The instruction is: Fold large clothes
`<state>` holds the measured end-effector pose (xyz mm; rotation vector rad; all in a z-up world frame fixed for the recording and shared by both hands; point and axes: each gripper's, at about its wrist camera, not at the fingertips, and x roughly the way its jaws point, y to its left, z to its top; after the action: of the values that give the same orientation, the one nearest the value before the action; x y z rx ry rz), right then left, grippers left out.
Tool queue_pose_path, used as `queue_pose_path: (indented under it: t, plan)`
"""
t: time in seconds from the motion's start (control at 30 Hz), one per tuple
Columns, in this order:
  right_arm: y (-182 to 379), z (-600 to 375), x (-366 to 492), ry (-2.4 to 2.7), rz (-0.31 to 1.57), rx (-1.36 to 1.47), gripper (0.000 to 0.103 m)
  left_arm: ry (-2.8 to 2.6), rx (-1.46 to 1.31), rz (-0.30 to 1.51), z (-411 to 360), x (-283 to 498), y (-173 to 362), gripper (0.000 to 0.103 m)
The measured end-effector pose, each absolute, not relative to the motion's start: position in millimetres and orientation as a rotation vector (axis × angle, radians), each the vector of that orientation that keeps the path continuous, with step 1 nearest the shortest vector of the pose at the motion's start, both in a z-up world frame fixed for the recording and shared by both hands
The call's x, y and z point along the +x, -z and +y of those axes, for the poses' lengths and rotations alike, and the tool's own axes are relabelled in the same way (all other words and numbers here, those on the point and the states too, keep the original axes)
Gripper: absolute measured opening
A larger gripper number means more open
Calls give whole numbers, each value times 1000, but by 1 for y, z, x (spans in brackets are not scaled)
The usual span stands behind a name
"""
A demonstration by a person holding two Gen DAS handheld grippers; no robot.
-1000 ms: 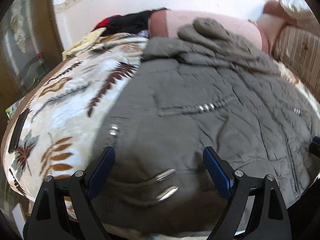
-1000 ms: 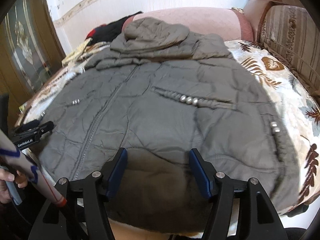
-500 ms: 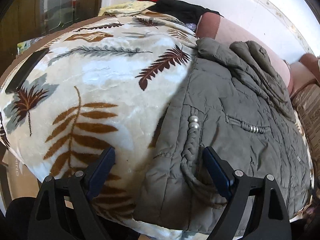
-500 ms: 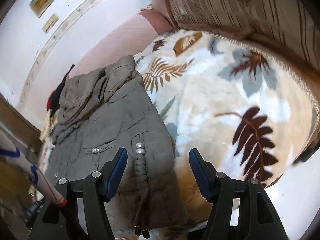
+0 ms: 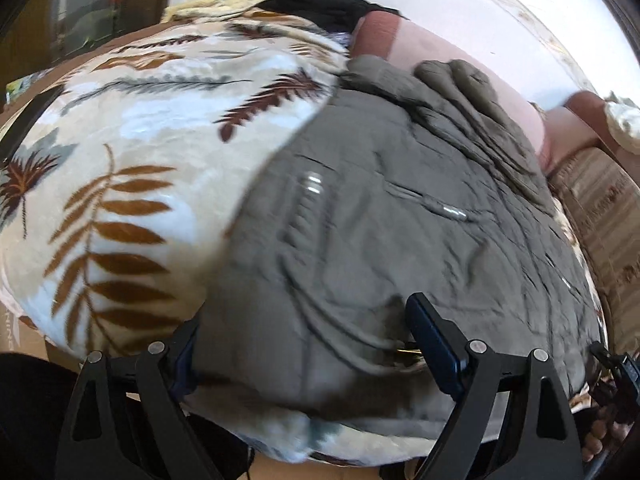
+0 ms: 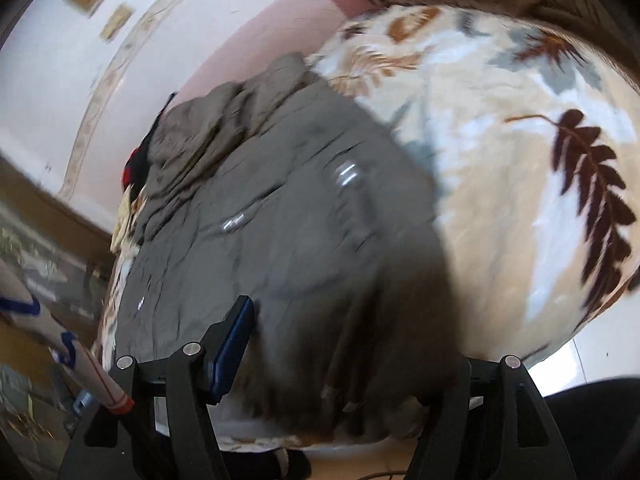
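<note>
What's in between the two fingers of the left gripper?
The grey jacket's hem, bunched between the left hand-held gripper's fingers, as the left wrist view shows.

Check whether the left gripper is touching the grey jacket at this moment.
Touching. In the left wrist view the left gripper is open around the hem of the grey jacket; the fabric bulges over and covers its left finger, and the right finger's pad presses into it.

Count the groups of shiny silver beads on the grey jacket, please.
3 on the jacket, in the right wrist view: the top group near its edge, the middle group on the chest, the low group, faint, farther down. Blur or folds may hide more.
</note>
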<state>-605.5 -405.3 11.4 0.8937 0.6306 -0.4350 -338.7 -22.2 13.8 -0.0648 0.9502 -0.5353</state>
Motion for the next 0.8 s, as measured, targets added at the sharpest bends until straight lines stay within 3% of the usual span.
queue_pose_path:
  t: [0.23, 0.43, 0.47, 0.5, 0.8]
  plan:
    - [-22, -369, -585, 356, 624, 731, 43, 569, 59, 873, -49, -359, -18, 88]
    - [-19, -377, -581, 422, 612, 726, 40, 541, 97, 868, -56, -357, -12, 88]
    - [-22, -373, -578, 417, 616, 686, 29, 540, 108, 856, -57, -359, -13, 86]
    - [-25, -368, -576, 421, 619, 644, 25, 536, 118, 842, -57, -361, -13, 83]
    - [-17, -359, -553, 475, 714, 484, 23, 482, 178, 799, -69, -364, -6, 79]
